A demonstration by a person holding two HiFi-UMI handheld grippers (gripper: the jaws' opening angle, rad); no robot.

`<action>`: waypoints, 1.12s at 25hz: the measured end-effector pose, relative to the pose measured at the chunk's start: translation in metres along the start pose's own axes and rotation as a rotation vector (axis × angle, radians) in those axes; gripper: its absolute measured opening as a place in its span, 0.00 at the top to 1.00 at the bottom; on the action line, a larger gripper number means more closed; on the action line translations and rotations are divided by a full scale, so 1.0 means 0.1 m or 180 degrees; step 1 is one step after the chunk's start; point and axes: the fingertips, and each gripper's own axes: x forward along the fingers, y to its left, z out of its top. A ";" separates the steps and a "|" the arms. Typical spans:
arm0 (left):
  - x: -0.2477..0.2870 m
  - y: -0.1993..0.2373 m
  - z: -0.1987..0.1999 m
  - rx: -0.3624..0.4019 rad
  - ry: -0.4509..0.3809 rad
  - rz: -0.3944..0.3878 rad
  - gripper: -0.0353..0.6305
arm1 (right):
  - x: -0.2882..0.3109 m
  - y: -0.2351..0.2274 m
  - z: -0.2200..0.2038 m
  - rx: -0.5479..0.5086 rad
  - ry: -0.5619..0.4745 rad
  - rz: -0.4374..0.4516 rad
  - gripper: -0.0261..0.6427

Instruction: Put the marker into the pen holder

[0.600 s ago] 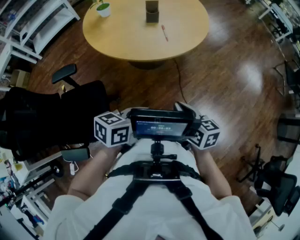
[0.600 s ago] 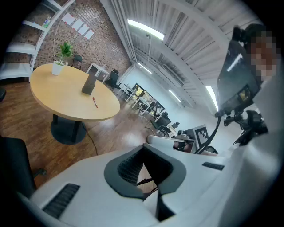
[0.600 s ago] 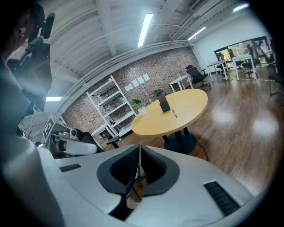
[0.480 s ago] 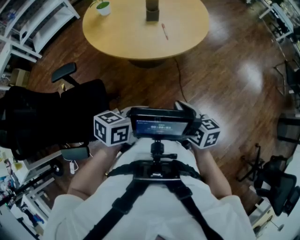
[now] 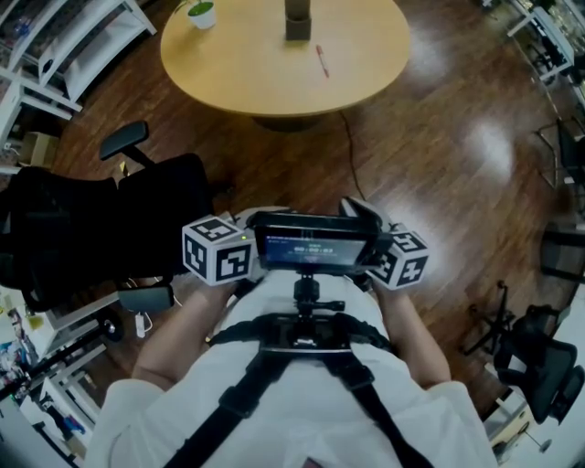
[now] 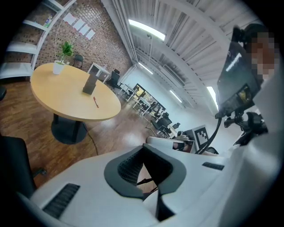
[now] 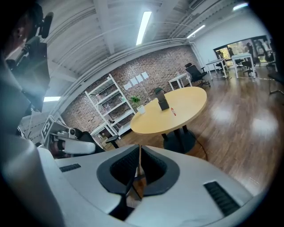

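Observation:
A red marker (image 5: 321, 62) lies on the round wooden table (image 5: 238, 73), just right of the dark pen holder (image 5: 295, 23) that stands upright near the far edge. Both grippers are held close to my body, far from the table, with their marker cubes (image 5: 219, 251) (image 5: 402, 259) on either side of a phone screen. In the left gripper view, the left gripper (image 6: 143, 153) is shut with nothing in it, and the marker (image 6: 96, 103) and pen holder (image 6: 90, 83) sit far off. My right gripper (image 7: 139, 153) is shut and empty, its pads meeting in a thin line. It points toward the marker (image 7: 173, 111).
A small potted plant (image 5: 201, 14) stands at the table's left rim. A black office chair (image 5: 110, 219) is close on my left, white shelves (image 5: 64, 46) at the far left, more chairs (image 5: 539, 366) at the right. Wooden floor (image 5: 439, 155) lies between me and the table.

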 end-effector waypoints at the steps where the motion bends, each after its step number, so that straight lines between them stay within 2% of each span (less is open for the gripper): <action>1: 0.01 0.00 0.00 -0.0002 -0.0004 0.0005 0.96 | 0.00 -0.01 0.00 0.0009 0.0002 0.0003 0.95; 18: 0.01 0.04 0.00 -0.0065 -0.0081 0.0069 0.96 | 0.02 -0.03 -0.06 -0.0056 0.0096 0.0033 0.95; 28: 0.17 -0.08 -0.05 -0.0072 -0.0071 0.0075 0.96 | -0.07 -0.17 -0.08 -0.0067 0.0151 0.0062 0.95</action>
